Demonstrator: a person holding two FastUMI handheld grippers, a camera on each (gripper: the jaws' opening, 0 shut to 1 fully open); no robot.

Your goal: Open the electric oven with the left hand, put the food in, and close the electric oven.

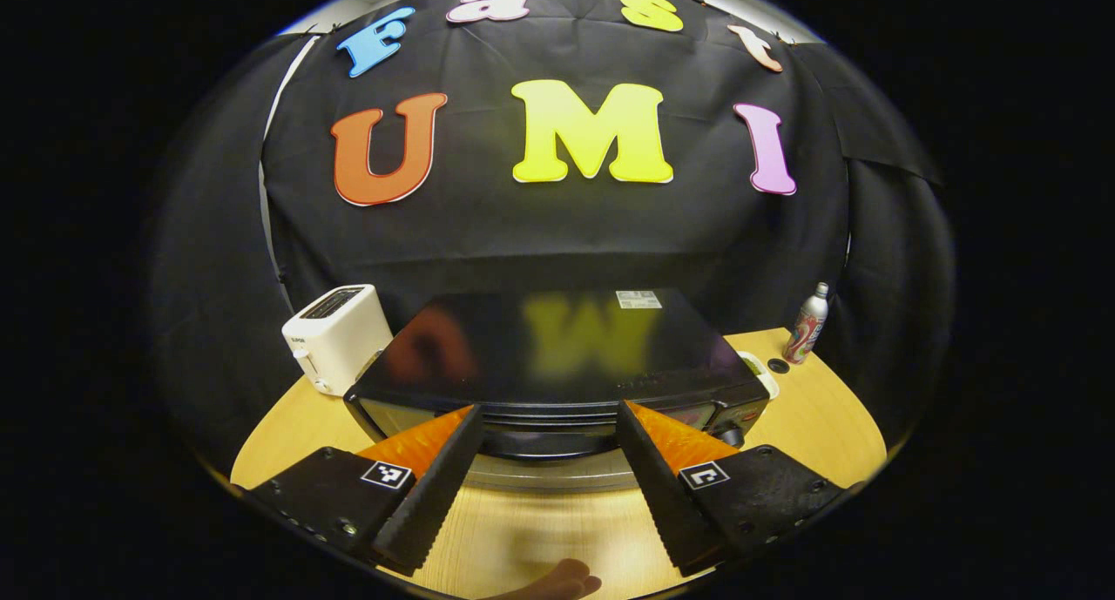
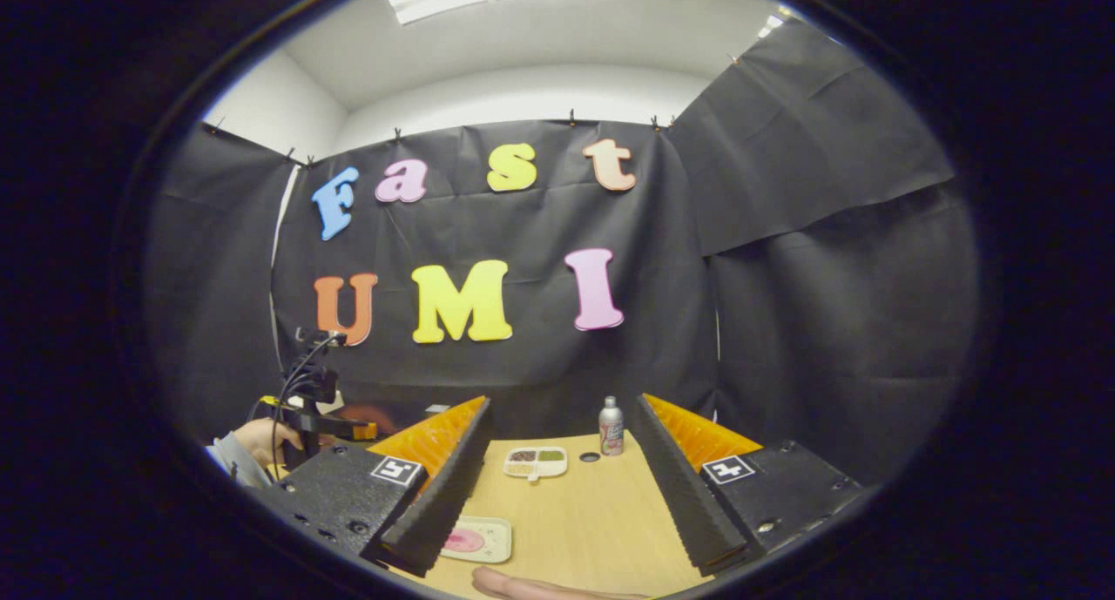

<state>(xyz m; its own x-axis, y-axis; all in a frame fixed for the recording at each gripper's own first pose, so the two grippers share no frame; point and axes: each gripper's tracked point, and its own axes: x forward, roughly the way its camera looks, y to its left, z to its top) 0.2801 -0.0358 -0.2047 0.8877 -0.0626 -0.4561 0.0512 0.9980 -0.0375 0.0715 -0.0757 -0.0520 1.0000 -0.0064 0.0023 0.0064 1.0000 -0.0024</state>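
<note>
ribbed left tool (image 1: 550,426) gapes before glossy boxy oven (image 1: 557,365); right tool (image 2: 562,461) gapes too.

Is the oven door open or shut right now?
Shut, it seems: the electric oven front stands upright behind the open left gripper, no door folded down onto the table. The handle is partly hidden.

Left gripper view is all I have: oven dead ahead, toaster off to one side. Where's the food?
Observer: In the right gripper view a small divided tray with food sits on the table, close to the bottle.
Operator: Anything else to load?
Observer: A square plate with something pink lies nearer the camera, partly behind one finger.
Operator: Right gripper holding anything?
Observer: No. The right gripper is open, with nothing between its fingers.
</note>
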